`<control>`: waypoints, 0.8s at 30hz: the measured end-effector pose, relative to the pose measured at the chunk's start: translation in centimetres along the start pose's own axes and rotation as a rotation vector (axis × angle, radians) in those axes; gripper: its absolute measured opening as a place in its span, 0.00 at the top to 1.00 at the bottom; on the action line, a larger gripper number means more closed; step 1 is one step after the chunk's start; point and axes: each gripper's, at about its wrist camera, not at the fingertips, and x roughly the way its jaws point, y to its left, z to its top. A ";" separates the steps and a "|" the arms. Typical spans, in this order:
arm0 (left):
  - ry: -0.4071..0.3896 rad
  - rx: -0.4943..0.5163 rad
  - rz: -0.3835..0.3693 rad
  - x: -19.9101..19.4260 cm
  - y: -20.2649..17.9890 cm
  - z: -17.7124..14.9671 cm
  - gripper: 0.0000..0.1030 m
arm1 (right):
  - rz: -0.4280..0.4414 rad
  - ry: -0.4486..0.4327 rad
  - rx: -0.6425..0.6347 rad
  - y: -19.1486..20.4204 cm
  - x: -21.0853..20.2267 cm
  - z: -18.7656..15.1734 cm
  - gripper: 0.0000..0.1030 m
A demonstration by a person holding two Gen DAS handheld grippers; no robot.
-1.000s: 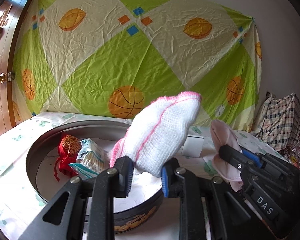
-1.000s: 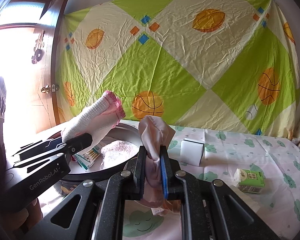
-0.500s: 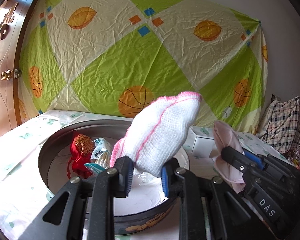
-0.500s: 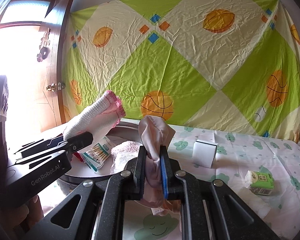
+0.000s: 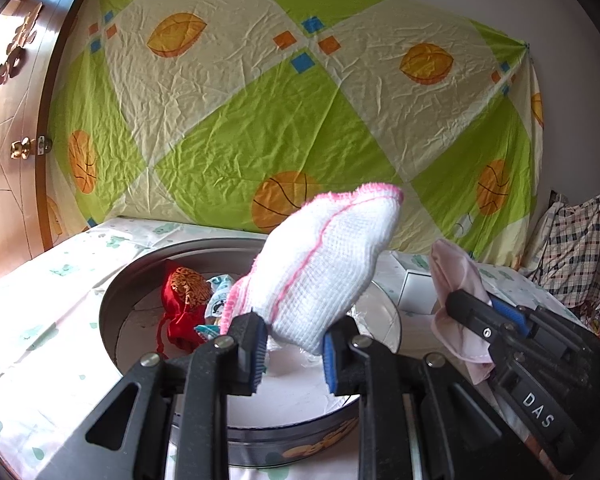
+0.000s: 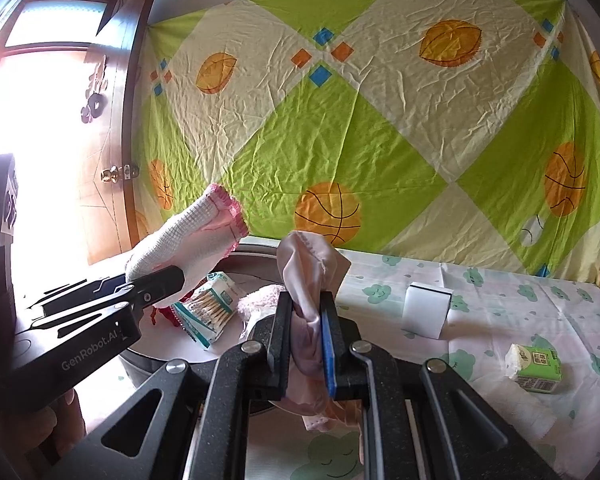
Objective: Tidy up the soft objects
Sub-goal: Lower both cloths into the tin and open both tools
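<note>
My left gripper has its fingers clamped on a white waffle-knit cloth with pink edging. The cloth stands up and leans right above the fingers, and it sits over the round tin. From the right wrist view the same cloth sticks out past the left gripper, tilted up toward the wall sheet.

My right gripper has its fingers closed on a pale pink cloth. The top bunches up above the fingers and the rest hangs below them. In the left wrist view that gripper is just right of the tin, with the pink cloth pinched near its middle.

Inside the tin I see a red drawstring pouch with gold trim, a pack of cotton swabs beside it, and something fluffy and pink partly hidden behind my right fingers.

The tin sits on a worktop under a white cover with a green cloud print. A white box stands right of the tin, and a small green tissue pack lies further right, well apart from it. A plaid bag is at the far right edge. A green-and-cream basketball sheet covers the wall behind.
</note>
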 end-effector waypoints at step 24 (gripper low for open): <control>0.024 -0.011 0.047 0.4 2.4 0.3 0.79 | 0.038 0.015 -0.020 1.7 1.2 0.2 0.86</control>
